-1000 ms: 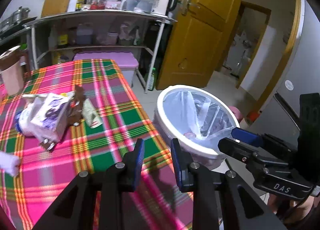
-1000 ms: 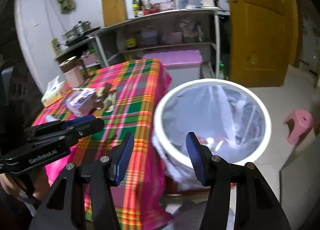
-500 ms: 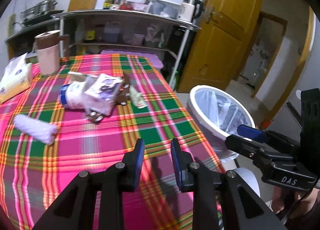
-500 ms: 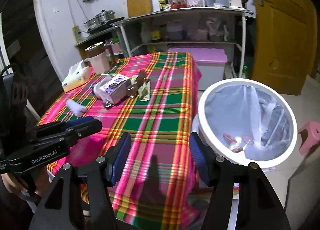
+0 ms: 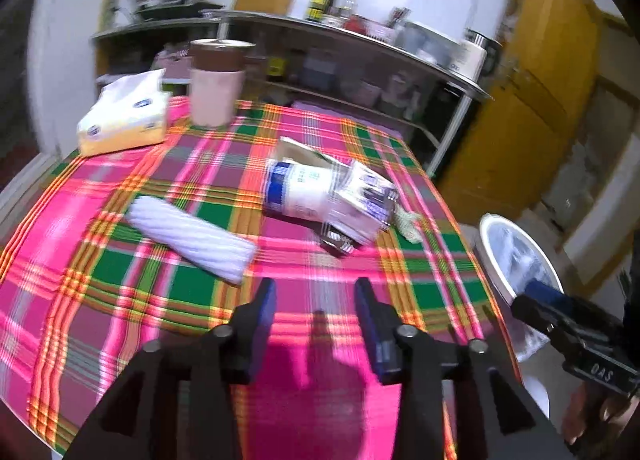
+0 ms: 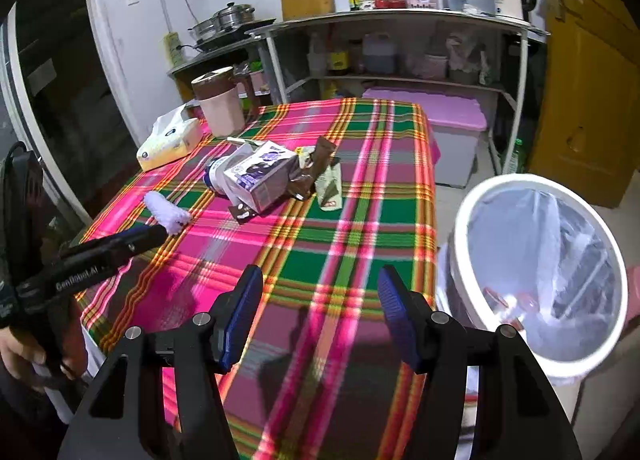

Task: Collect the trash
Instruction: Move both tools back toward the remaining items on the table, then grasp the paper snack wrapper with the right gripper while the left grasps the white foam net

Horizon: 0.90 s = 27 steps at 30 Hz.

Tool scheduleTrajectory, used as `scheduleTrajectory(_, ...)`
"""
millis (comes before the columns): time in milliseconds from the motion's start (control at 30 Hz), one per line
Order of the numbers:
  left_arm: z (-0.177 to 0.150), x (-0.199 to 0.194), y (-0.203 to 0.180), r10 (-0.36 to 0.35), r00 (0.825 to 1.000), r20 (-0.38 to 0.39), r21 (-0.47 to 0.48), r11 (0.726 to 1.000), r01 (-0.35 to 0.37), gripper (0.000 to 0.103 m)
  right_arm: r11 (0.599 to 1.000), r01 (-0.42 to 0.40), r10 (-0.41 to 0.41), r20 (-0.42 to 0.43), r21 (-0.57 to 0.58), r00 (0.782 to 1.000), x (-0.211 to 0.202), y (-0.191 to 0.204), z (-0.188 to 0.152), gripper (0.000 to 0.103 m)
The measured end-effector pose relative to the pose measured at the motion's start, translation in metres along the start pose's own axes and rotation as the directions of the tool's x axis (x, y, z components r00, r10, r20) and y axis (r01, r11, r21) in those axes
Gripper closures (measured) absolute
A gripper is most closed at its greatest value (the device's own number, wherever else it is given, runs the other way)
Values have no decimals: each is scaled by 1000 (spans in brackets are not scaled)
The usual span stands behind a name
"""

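Observation:
A heap of trash lies mid-table: a purple-and-white carton [image 6: 258,174] [image 5: 360,200], a blue-capped white bottle [image 5: 298,190], brown wrappers [image 6: 316,164] and a green wrapper [image 6: 330,188]. A white rolled packet [image 5: 192,236] [image 6: 166,212] lies apart, to the left. A white bin with a clear liner [image 6: 536,280] [image 5: 516,264] stands off the table's right edge. My left gripper [image 5: 316,308] is open and empty over the near table, just short of the white packet. My right gripper [image 6: 320,300] is open and empty over the table's near right part, beside the bin.
The table has a pink and green plaid cloth [image 6: 360,228]. A tissue pack [image 5: 124,120] and a brown-lidded pitcher [image 5: 216,82] stand at its far left. Metal shelves [image 6: 400,44], a purple storage box [image 6: 440,120] and a yellow door [image 6: 592,72] are behind.
Both grippers have swung left, from the bin toward the table. The left gripper's jaws have opened wider. The white packet and the trash heap now lie nearer the left gripper.

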<state>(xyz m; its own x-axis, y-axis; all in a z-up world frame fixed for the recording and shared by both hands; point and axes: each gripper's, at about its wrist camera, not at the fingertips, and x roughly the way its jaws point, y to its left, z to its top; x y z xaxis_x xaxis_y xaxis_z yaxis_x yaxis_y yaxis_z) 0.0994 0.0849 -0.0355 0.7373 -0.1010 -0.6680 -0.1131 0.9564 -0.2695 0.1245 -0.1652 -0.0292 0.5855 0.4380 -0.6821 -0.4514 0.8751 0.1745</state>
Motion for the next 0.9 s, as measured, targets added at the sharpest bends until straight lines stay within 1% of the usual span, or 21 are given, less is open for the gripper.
scheduleTrajectory(133, 7, 5, 22, 46, 999, 7, -65, 997, -46, 58, 1000, 1, -1, -15, -5, 1000, 16, 0, 11, 42)
scheduleTrajectory(300, 11, 19, 48, 104, 994, -17, -164, 981, -105, 57, 1000, 2, -2, -32, -8, 999, 34, -1, 22, 42)
scheduleTrajectory(367, 13, 25, 55, 116, 993, -23, -192, 974, -118, 51, 1000, -1, 1, -40, -13, 999, 42, 0, 26, 42)
scheduleTrajectory(533, 19, 40, 66, 132, 990, -40, -254, 957, -138, 49, 1000, -1, 0, -66, -22, 998, 65, 0, 36, 43)
scheduleTrajectory(700, 27, 52, 69, 148, 988, -44, -272, 950, -154, 49, 1000, 2, -4, -92, -17, 996, 85, -4, 46, 43)
scheduleTrajectory(800, 30, 61, 70, 183, 981, -59, -251, 949, -192, 49, 1000, 6, -7, -102, -12, 995, 97, -6, 52, 43)
scheduleTrajectory(900, 30, 66, 69, 204, 977, -58, -221, 952, -212, 54, 1000, 13, -14, -114, -12, 993, 109, -8, 58, 43)
